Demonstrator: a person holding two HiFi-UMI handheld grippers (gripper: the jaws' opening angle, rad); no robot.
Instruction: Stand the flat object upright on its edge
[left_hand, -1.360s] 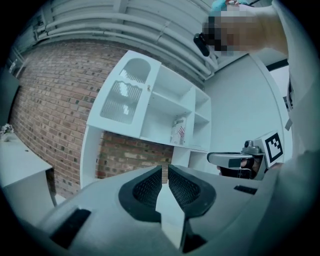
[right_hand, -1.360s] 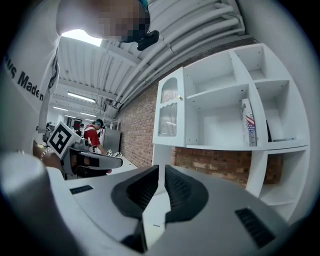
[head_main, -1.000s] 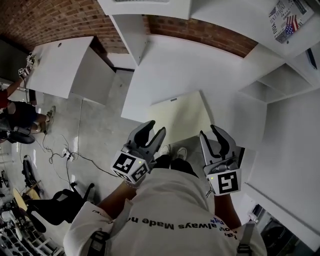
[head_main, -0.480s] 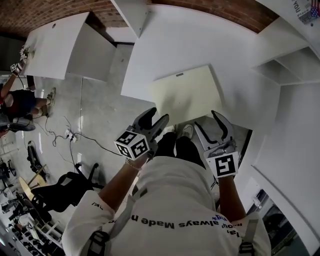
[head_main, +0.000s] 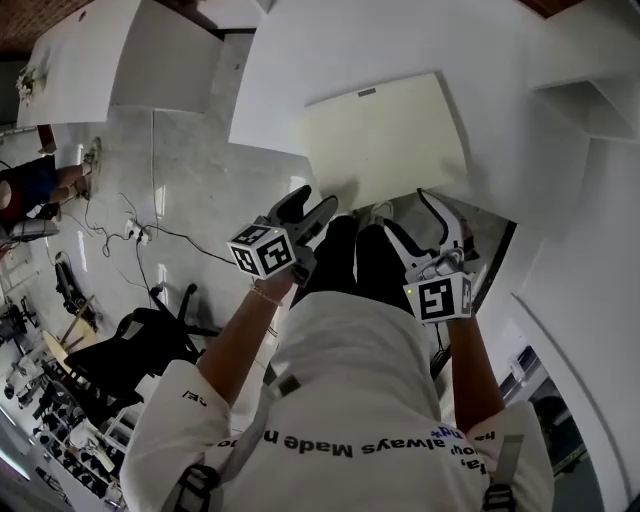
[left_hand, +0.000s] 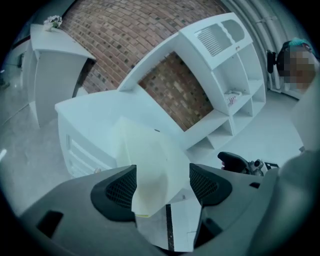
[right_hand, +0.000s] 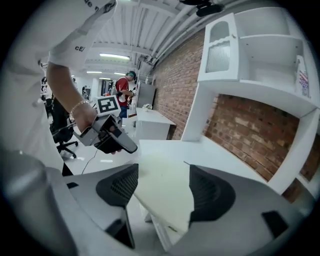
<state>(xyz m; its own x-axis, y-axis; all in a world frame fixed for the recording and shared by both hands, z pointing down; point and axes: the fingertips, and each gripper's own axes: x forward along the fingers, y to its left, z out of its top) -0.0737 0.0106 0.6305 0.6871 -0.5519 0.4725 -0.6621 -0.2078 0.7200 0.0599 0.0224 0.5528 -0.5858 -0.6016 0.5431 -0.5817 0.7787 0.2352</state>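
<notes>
A cream flat board (head_main: 385, 140) is seen from the head view lying flat on the white desk (head_main: 300, 70), its near edge jutting past the desk's front. The left gripper (head_main: 308, 208) is held just beside the board's near left corner and the right gripper (head_main: 415, 225) close under its near edge. How the pads stand cannot be judged well from there.

That is supplied by the gripper views. In the left gripper view the left gripper (left_hand: 162, 182) is shown with its jaws wide apart, having just been opening. The board (left_hand: 150, 160) fills the gap, but it is not pressed by either pad. The same is shown for the right gripper (right_hand: 162, 187), with the board (right_hand: 165, 195) framed between its spread jaws and not clamped.

Only the gripper views take in the brick wall (left_hand: 125, 30) and the shelf unit (left_hand: 225, 75) behind the desk – and only the right one shows the left gripper (right_hand: 107, 132) from the side. The office chair (head_main: 140, 350) on the floor is given by the head view alone.
</notes>
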